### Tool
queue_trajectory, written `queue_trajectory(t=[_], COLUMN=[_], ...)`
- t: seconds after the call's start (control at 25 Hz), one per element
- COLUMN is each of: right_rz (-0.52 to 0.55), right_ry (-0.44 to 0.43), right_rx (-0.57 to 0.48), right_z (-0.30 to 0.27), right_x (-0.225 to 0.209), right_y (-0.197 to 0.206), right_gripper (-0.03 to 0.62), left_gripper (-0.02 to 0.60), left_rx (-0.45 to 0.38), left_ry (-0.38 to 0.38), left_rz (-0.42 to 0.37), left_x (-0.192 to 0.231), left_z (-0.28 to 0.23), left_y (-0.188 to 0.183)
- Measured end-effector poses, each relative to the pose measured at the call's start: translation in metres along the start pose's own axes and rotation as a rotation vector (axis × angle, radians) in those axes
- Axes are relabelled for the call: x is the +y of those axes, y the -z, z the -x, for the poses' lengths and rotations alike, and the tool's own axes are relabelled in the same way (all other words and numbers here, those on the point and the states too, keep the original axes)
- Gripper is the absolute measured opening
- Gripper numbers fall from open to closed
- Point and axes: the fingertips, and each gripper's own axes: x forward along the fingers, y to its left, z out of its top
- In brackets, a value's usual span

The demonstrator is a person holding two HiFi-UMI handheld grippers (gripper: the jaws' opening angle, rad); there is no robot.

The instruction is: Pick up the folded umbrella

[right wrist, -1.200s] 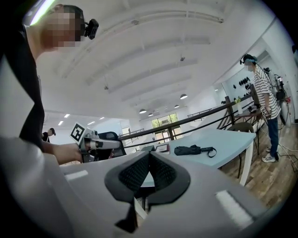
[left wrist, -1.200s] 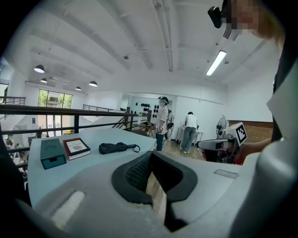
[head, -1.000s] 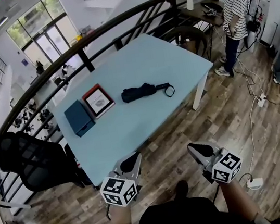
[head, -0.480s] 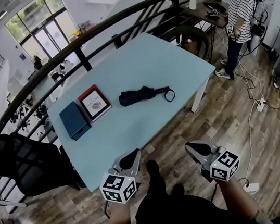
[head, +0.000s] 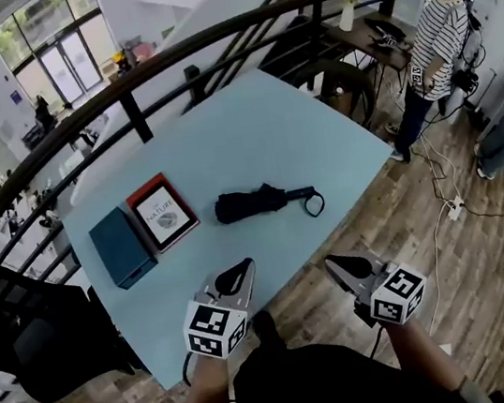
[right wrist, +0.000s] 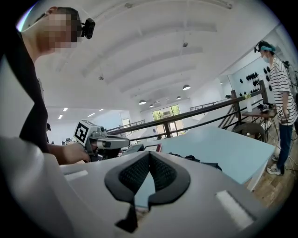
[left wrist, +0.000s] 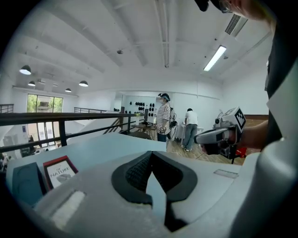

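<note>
The folded black umbrella [head: 257, 202] lies in the middle of the light blue table [head: 250, 130], its wrist strap [head: 314, 203] looped out to the right. In the right gripper view a strip of the umbrella [right wrist: 201, 162] shows just past the jaws. My left gripper [head: 242, 269] is shut and empty, its tip over the table's near edge, short of the umbrella. My right gripper [head: 335, 264] is also shut and empty, just off the near edge and to the right of the left one. Both point level toward the table.
A red-framed book [head: 164, 212] and a dark blue box [head: 121, 248] lie left of the umbrella. A black railing [head: 163, 58] runs behind the table. A black chair [head: 26, 331] stands at the left. A person in a striped shirt [head: 437, 24] stands far right, with cables on the wooden floor.
Both grippers have advanced toward the table together with me; the table and umbrella are closer, and the left gripper's tip now reaches the near edge. Both jaws stay shut.
</note>
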Motion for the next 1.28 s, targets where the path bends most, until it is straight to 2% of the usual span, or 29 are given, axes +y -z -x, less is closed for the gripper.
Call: queue_trajectory(t=[0.08,0.28,0.64,0.92,1.0,1.16,1.28], right_rz=[0.011,0.020,-0.047,-0.080,-0.094,-0.123,-0.144], right_ry=[-0.007,-0.024,-0.028,-0.064,-0.067,-0.075,-0.077], right_rx=[0.011,0.031,0.074,0.103,0.109,0.130,0.142], right_z=[-0.034,-0.095,-0.138,-0.148,-0.148,-0.147,-0.147], right_x=[-0.006,-0.011,-0.052,-0.109,-0.129,-0.161,-0.177], right_y=[-0.012,-0.030,-0.017,-0.013,-0.013,-0.006,0.001], right_gripper=[-0.002,0.000,0.000,-0.002,-0.002,0.000,-0.002], left_gripper=[0.009,0.009,0.009,0.011,0.068,0.120,0.178], left_rx=[0.005,0.013,0.081,0.220,0.269,0.388,0.495], left_ry=[0.012,0.044,0.091,0.125,0.136,0.135,0.184], left_rz=[-0.024,-0.010,-0.006,-0.021,-0.044,-0.153,-0.227], left_x=[0.030,0.088,0.122,0.124,0.124,0.133,0.134], left_z=[-0.013,-0.038,-0.086,-0.147,-0.168,-0.208,-0.232], left_y=[-0.007,-0.017,-0.008,0.008,0.014,0.035,0.060])
